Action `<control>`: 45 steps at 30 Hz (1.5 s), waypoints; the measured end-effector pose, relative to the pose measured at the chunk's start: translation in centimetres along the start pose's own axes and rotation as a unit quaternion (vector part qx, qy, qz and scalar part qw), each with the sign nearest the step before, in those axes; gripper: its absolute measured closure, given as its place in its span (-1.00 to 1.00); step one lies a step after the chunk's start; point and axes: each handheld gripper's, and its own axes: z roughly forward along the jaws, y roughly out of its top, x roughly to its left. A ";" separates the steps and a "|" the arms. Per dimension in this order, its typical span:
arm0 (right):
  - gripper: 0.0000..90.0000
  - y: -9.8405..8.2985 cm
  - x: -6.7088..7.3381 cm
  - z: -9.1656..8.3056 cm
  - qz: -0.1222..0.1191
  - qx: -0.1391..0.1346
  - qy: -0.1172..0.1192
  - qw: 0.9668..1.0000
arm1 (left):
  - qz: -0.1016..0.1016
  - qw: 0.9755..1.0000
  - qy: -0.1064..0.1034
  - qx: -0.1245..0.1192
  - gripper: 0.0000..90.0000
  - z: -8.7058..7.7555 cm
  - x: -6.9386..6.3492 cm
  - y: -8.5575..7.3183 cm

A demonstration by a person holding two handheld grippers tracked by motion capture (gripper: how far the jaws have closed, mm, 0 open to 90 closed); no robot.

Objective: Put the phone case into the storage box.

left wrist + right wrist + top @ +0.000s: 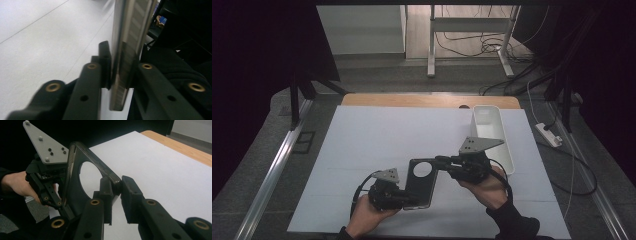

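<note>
A black phone case (419,182) with a round camera cut-out is held above the white sheet between both grippers. My left gripper (409,200) grips its near lower edge, and in the left gripper view the case (127,37) stands edge-on with the left gripper (120,67) pads pressed on both faces. My right gripper (442,162) holds the far upper corner. In the right gripper view the case (75,185) tilts away, and the right gripper (116,190) pinches its rim. The left gripper's grey plate (45,147) and a hand show behind it.
A white oblong bin (492,137) stands at the right of the white sheet (377,140), just beyond the right gripper. The wooden table edge (427,100) runs along the back. A power strip (548,135) and cables lie on the floor at right.
</note>
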 end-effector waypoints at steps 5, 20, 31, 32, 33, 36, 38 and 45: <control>0.76 0.1 0.1 -0.1 -0.005 -0.002 -0.003 1.000 | 0.011 1.000 0.010 -0.012 0.44 -0.1 -0.1 0.0; 0.77 0.2 0.1 -0.5 -0.013 -0.007 -0.011 1.000 | 0.018 0.998 0.065 -0.021 -0.60 -0.1 -0.1 0.1; 0.77 0.2 -1.1 -1.4 -0.004 -0.012 -0.018 1.000 | 0.021 0.994 0.107 -0.030 -0.92 -2.3 -0.3 -0.8; 0.77 0.2 -1.2 -1.5 -0.004 -0.013 -0.019 1.000 | 0.022 0.993 0.114 -0.029 -0.92 -2.6 -0.4 -1.0; 0.77 0.2 -1.4 -1.6 -0.005 -0.013 -0.020 1.000 | 0.025 0.992 0.123 -0.029 -0.93 -2.7 -0.4 -1.1; 0.77 0.3 -1.7 -1.9 -0.004 -0.012 -0.027 1.000 | 0.031 0.989 0.143 -0.030 -0.94 -3.4 -0.6 -1.8; 0.77 0.3 -2.0 -2.1 -0.002 -0.014 -0.027 1.000 | 0.030 0.987 0.154 -0.034 -0.95 -3.9 -0.7 -2.3; 0.77 0.6 -3.2 -2.5 -0.003 -0.013 -0.038 0.999 | 0.024 0.982 0.180 -0.055 -1.00 -5.3 -1.0 -3.8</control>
